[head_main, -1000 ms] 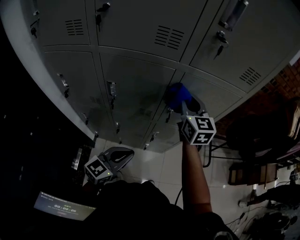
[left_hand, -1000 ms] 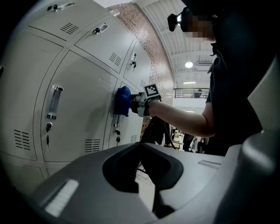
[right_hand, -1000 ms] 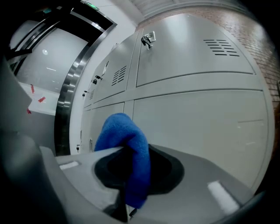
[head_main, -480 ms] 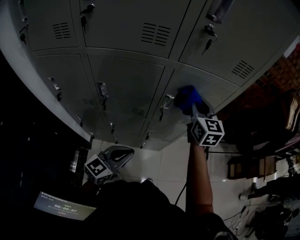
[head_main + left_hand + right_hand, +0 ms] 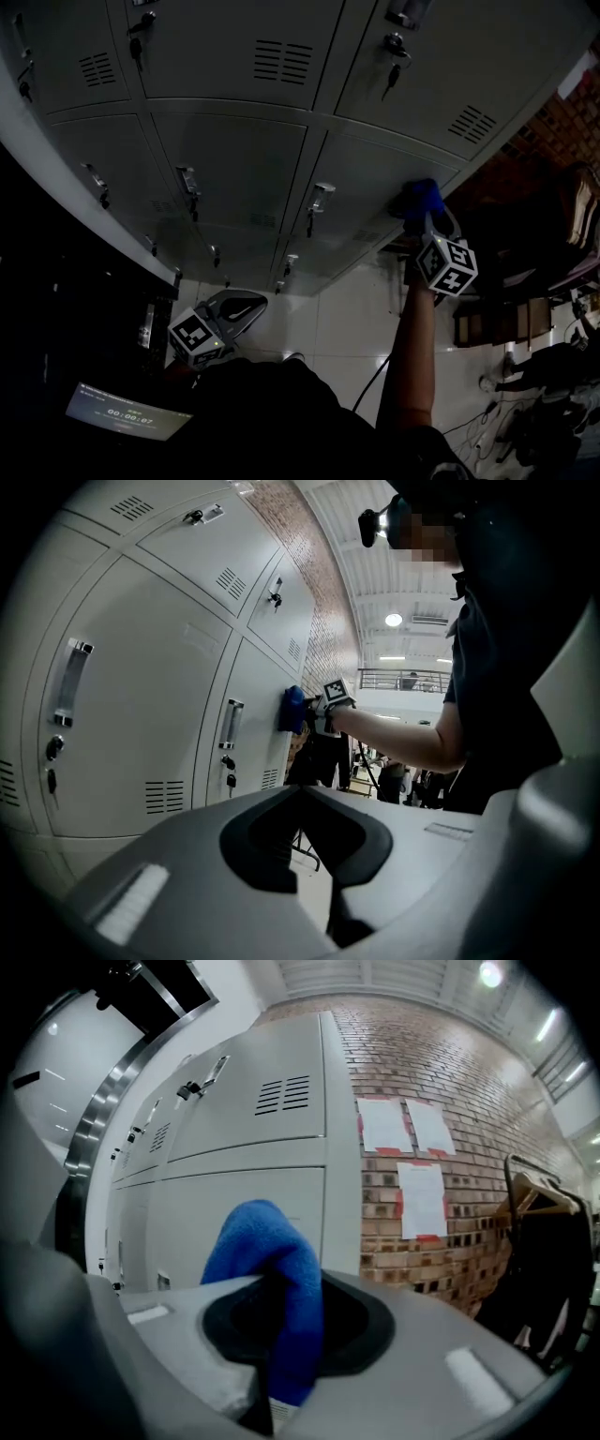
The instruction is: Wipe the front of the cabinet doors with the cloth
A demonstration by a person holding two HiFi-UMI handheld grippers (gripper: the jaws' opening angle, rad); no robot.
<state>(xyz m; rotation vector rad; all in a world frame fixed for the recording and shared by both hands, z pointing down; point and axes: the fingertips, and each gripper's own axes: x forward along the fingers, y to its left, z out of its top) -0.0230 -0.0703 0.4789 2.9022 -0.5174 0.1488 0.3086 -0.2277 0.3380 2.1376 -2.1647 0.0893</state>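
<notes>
Grey metal locker doors [image 5: 244, 169] fill the top of the head view, each with a handle, a key lock and vent slots. My right gripper [image 5: 427, 211] is shut on a blue cloth [image 5: 422, 199] and presses it against the right edge of the rightmost lower door [image 5: 375, 183]. The right gripper view has the blue cloth [image 5: 272, 1283] bunched between the jaws, with the door [image 5: 244, 1194] behind it. My left gripper [image 5: 239, 307] hangs low near my body, shut with nothing in it. From the left gripper view the cloth [image 5: 292, 709] is flat on the door.
A brick wall [image 5: 441, 1147] with two posted papers [image 5: 405, 1127] meets the lockers on the right. Chairs and furniture [image 5: 525, 309] stand on the tiled floor [image 5: 337, 319] at right. A lit screen [image 5: 127, 412] sits at lower left.
My right gripper has slid the blue cloth to the right across the lower doors, from the middle door to the right edge of the last one. The left gripper stayed put.
</notes>
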